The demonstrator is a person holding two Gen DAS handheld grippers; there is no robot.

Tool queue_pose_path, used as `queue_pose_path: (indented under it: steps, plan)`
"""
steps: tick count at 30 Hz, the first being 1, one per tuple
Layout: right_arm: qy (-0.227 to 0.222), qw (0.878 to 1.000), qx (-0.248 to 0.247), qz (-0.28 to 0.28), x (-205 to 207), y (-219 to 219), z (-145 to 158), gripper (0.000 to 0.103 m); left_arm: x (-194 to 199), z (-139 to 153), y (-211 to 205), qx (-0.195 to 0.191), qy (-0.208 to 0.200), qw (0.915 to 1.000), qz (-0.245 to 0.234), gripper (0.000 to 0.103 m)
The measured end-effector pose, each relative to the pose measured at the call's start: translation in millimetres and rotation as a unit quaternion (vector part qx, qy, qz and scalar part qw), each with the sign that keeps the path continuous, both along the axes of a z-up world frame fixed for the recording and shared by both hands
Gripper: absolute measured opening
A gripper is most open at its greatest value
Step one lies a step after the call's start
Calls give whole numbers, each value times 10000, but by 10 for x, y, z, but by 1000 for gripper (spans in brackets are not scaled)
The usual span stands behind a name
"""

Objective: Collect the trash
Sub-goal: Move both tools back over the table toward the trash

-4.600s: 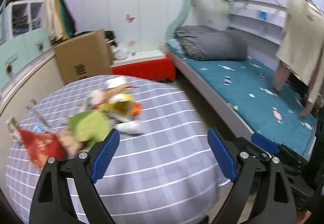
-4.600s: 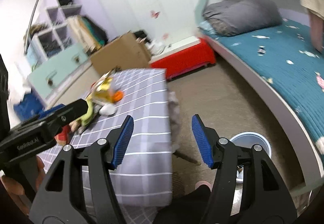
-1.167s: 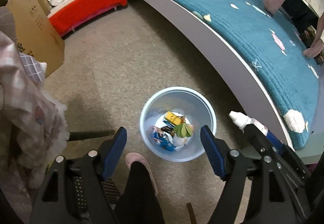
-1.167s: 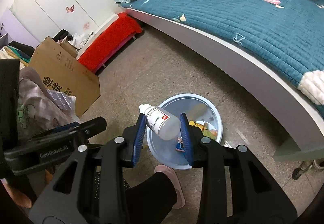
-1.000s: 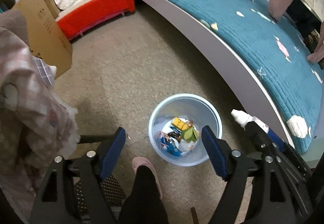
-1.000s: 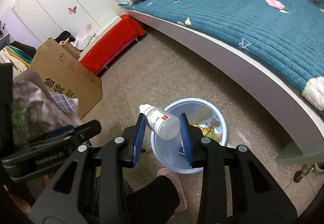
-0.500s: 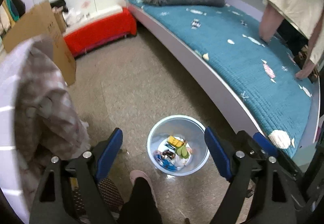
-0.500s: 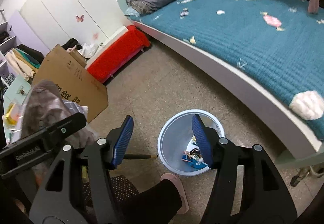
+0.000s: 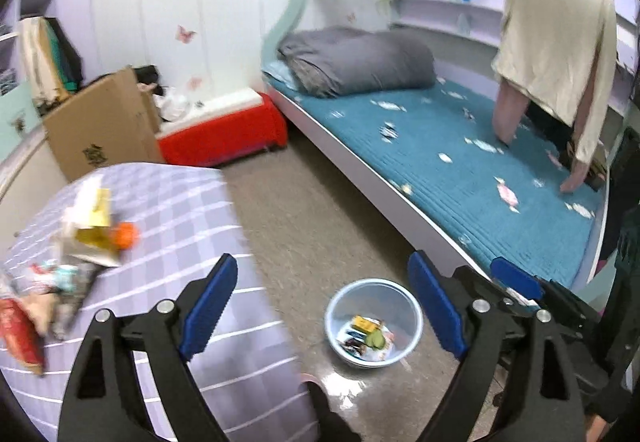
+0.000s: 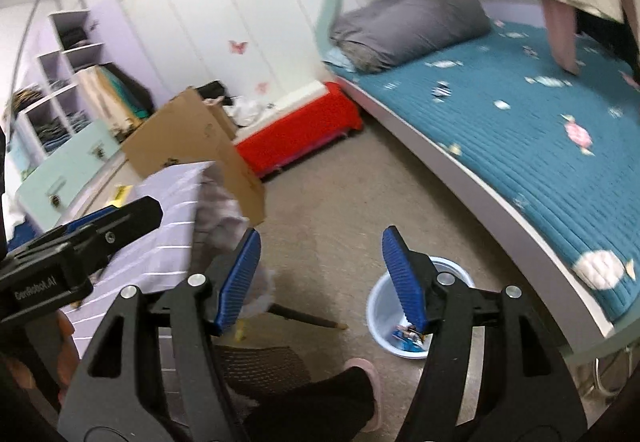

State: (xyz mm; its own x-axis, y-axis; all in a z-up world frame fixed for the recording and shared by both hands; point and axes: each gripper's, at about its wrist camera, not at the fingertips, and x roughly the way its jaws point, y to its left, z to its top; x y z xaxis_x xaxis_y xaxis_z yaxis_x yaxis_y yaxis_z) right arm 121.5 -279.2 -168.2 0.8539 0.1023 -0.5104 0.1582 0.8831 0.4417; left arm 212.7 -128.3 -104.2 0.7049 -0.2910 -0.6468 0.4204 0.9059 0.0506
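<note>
Bedroom floor lies below me, with the pale blue bin [image 9: 374,322] on it beside the bed [image 9: 460,170] and already holding some wrappers. Remaining trash [image 9: 80,242] sits heaped on the checked table [image 9: 192,210], up and left of the bin. My left hand-held gripper [image 9: 320,306] is nearer that heap, which lies to its left; its jaws are opening, empty. The right hand-held gripper [image 10: 320,278], nearer the bin, is also opening with nothing between its pads.
</note>
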Motion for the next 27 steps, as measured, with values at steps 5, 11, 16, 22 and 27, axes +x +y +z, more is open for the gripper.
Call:
queue_pose_path:
  steps: [5, 11, 16, 22, 27]
  plan:
    - [-138, 9984, -169, 518, 129, 563, 258, 63, -31, 224, 630, -8, -238, 9986, 479, 86]
    - [-83, 9919, -542, 1142, 459, 1308, 422, 63, 94, 320, 1271, 249, -362, 9951, 882, 86]
    - [58, 9872, -794, 1379, 765, 1690, 453, 63, 375, 249, 1653, 453, -264, 9934, 1019, 86]
    - [294, 9829, -1007, 1516, 1135, 1850, 374, 63, 754, 79, 1828, 559, 68, 9927, 1071, 70]
    - [468, 9787, -1135, 1643, 1386, 1889, 331, 63, 1023, -90, 1772, 833, 211, 9913, 995, 53]
